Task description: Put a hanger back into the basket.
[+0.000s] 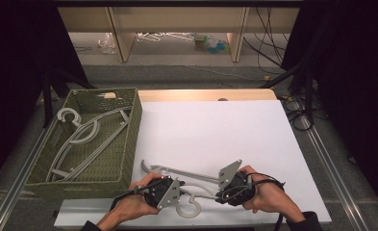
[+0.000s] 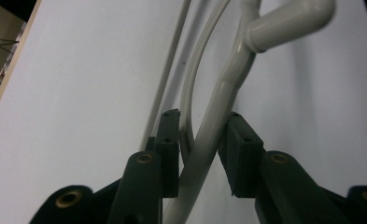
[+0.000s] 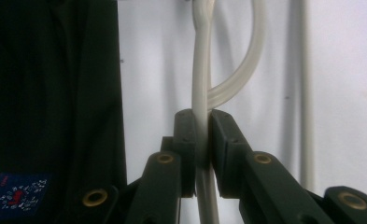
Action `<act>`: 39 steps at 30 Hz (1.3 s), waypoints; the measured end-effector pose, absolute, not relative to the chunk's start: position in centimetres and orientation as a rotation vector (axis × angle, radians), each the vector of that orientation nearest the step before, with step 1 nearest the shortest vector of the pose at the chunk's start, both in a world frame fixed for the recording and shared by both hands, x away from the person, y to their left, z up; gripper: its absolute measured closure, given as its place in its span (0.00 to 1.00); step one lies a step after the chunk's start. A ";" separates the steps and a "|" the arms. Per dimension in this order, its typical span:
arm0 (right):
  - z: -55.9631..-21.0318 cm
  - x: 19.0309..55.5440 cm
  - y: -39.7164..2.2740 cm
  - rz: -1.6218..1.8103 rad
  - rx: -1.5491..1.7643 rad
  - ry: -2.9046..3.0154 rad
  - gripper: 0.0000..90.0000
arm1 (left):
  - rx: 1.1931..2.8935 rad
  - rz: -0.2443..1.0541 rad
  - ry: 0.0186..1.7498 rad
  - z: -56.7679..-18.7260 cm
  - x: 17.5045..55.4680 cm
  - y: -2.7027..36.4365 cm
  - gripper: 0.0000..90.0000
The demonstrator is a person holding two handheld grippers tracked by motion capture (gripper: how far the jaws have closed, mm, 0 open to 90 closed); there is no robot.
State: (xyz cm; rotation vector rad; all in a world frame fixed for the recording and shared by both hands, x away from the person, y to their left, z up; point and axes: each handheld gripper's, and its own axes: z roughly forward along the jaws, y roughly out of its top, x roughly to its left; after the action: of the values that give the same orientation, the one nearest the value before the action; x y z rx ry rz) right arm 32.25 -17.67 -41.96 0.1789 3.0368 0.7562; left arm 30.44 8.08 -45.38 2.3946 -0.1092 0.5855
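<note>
A pale grey plastic hanger [image 1: 186,172] lies across the front of the white table [image 1: 215,125], with its hook [image 1: 189,209] toward the person. My left gripper [image 1: 177,192] sits at the hanger's left part, beside the hook. In the left gripper view its jaws [image 2: 200,140] stand close on either side of the hanger's arm [image 2: 228,79], and the pads [image 2: 239,154] rest against it. My right gripper [image 1: 220,192] is shut on the hanger's right part. In the right gripper view the pads [image 3: 221,140] pinch a thin bar [image 3: 201,56].
A green woven basket [image 1: 129,139] stands at the table's left and holds a few more grey hangers [image 1: 81,134]. Dark fabric with a small label [image 3: 55,93] lies beside the right gripper. Beyond the table's far edge are wooden shelf legs [image 1: 119,38] and cables.
</note>
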 end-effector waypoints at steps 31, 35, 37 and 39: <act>-39.2 33.4 -19.9 1.180 0.608 2.602 0.49 | 2.328 0.403 0.323 -41.1 30.8 10.5 0.88; -39.1 33.0 -20.3 1.219 0.645 2.584 0.47 | 2.293 0.388 0.417 -40.5 31.0 11.3 0.88; -39.1 32.6 -20.5 1.235 0.655 2.568 0.47 | 2.286 0.391 0.445 -40.1 31.1 11.7 0.88; -39.2 32.2 -20.7 1.252 0.650 2.550 0.46 | 2.269 0.379 0.482 -39.7 31.3 12.2 0.88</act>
State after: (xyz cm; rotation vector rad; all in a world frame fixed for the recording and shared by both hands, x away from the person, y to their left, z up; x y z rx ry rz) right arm 32.24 -20.66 -39.15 0.6502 2.5505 1.2524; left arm 31.26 12.19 -39.75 2.2689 0.4818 0.3788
